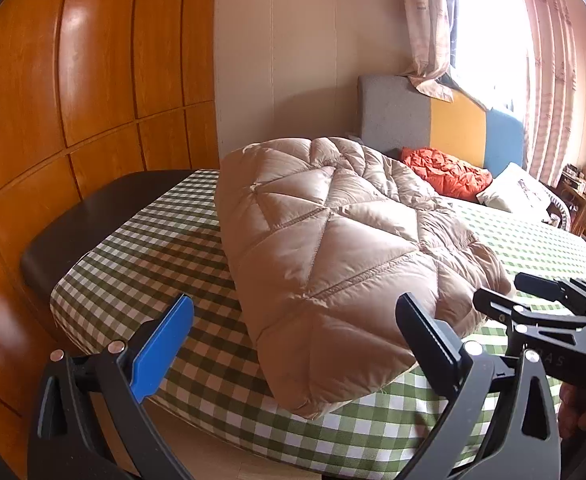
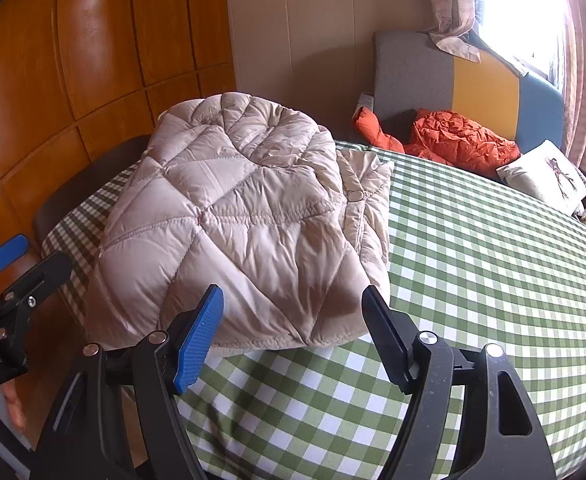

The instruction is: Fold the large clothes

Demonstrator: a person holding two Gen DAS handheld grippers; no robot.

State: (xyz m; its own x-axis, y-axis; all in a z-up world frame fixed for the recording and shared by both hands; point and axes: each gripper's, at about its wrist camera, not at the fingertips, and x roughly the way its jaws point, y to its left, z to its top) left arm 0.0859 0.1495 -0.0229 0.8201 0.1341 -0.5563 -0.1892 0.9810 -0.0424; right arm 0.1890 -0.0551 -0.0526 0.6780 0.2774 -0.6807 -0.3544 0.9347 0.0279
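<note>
Both tongs gaping, empty | left tongs (image 1: 293,320) | right tongs (image 2: 293,312) | folded coat (image 2: 233,216) just beyond

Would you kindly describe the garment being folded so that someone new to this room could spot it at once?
Start at the bed with the green checked sheet. On its near corner, beside the wooden wardrobe, lies the beige quilted jacket, folded into a puffy bundle. Its pale colour and diamond stitching set it apart from the crumpled orange jacket and the white pillow up by the headboard.
</note>
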